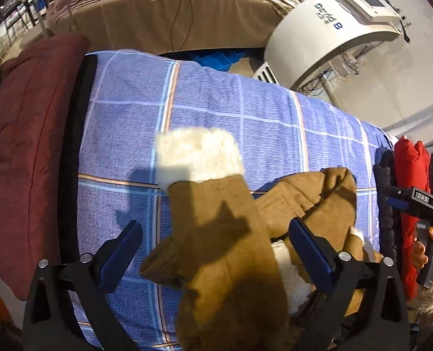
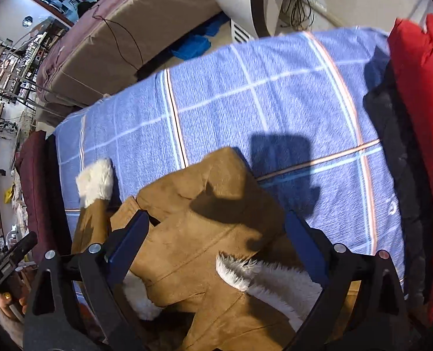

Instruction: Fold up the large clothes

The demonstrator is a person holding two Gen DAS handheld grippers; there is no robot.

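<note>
Nearest the left wrist camera, the left gripper (image 1: 216, 251) hangs with its blue-padded jaws spread wide — the pads press on nothing. Below and between them lies one sleeve of the tan suede coat (image 1: 216, 234), its white fleece cuff (image 1: 197, 155) stretched out flat on the blue checked sheet (image 1: 128, 122). The rest of the coat is bunched to the right of that sleeve, with white lining showing near the right-hand jaw.

In the right wrist view, the right gripper (image 2: 216, 239) also has its jaws apart and empty, poised above the coat's body (image 2: 204, 222). A strip of fleece trim (image 2: 263, 278) curls up just inside the right-hand jaw, and the cuffed sleeve reaches off to the left.

At the sheet's left edge sits a dark red blanket (image 1: 20, 152); at its right edge, a red garment (image 2: 421, 134) lies over something dark. Beyond the sheet stands a bed with a brown cover (image 1: 158, 14), and a white machine (image 1: 327, 38) beside it.
</note>
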